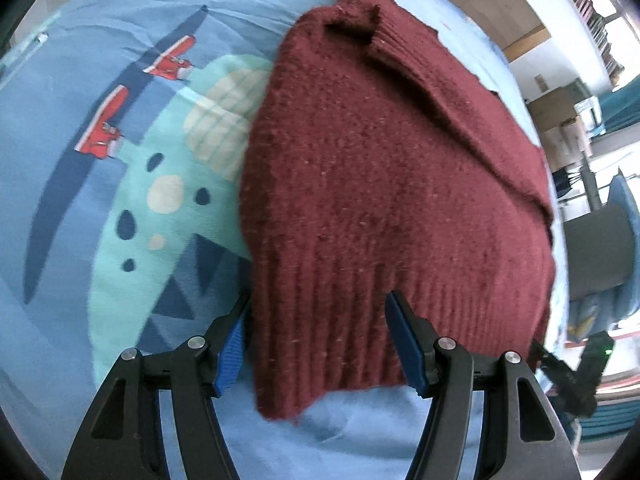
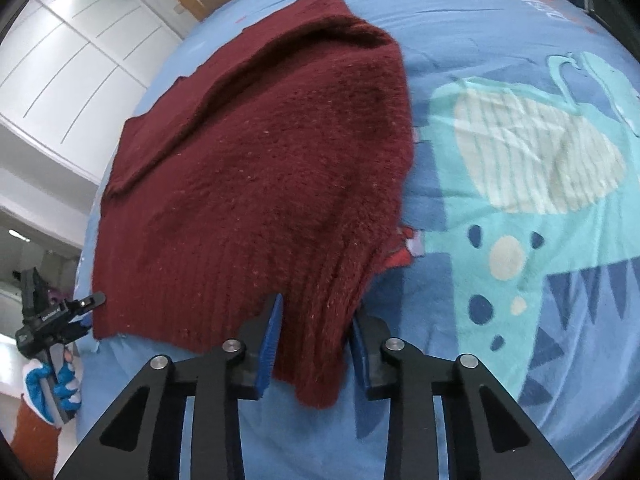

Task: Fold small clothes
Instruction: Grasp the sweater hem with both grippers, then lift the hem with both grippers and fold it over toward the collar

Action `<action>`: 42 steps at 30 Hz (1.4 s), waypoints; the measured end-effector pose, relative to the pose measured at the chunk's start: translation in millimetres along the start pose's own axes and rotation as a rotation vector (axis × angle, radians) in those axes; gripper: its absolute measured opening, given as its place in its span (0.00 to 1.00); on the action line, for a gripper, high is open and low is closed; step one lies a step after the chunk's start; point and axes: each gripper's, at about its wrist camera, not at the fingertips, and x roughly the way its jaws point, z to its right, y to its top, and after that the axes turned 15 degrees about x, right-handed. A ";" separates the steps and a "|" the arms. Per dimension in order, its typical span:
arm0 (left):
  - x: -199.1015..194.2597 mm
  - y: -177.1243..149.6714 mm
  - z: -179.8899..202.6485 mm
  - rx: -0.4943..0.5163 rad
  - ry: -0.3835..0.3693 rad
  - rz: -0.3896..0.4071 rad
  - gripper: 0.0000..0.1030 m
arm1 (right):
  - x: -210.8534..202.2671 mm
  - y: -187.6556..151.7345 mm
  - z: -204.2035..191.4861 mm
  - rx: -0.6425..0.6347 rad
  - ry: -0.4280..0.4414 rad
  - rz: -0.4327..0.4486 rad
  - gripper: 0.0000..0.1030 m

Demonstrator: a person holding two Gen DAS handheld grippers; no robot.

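Sweater (image 1: 384,184): dark red knit, spread across the centre and upper right of the left wrist view, ribbed hem toward the bottom; one layer lies folded over along its right side
Left gripper (image 1: 320,340): jaws wide apart at the bottom of the frame, the hem's corner lying between the blue pads, neither pad pressing it
Right gripper (image 2: 316,336): narrower, fingers on either side of a bunched hem corner at bottom centre; whether it pinches the knit I cannot tell
Bedsheet (image 2: 500,32): blue, printed with a teal dinosaur, under the sweater
Wardrobe (image 2: 64,80): white panelled doors, upper left of the right wrist view
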 end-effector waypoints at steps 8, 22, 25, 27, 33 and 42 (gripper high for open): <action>5.5 -0.6 -18.9 -0.104 -0.194 0.038 0.57 | 6.3 8.6 8.2 0.042 0.093 -0.037 0.31; 14.5 0.2 -31.2 -0.135 -0.296 0.008 0.23 | 7.6 10.3 15.5 0.050 0.164 -0.072 0.31; 10.9 -0.3 -39.7 -0.157 -0.300 0.010 0.09 | 3.8 11.6 20.9 0.052 0.166 -0.064 0.16; 5.7 -0.3 -41.7 -0.146 -0.293 0.019 0.08 | -0.3 13.7 29.7 0.057 0.169 -0.064 0.13; -4.9 5.0 -35.5 -0.146 -0.318 0.064 0.07 | -12.2 17.0 31.3 0.041 0.171 -0.030 0.11; -56.9 67.5 -25.9 -0.101 -0.362 0.223 0.06 | -62.1 66.7 10.6 -0.011 0.249 0.095 0.10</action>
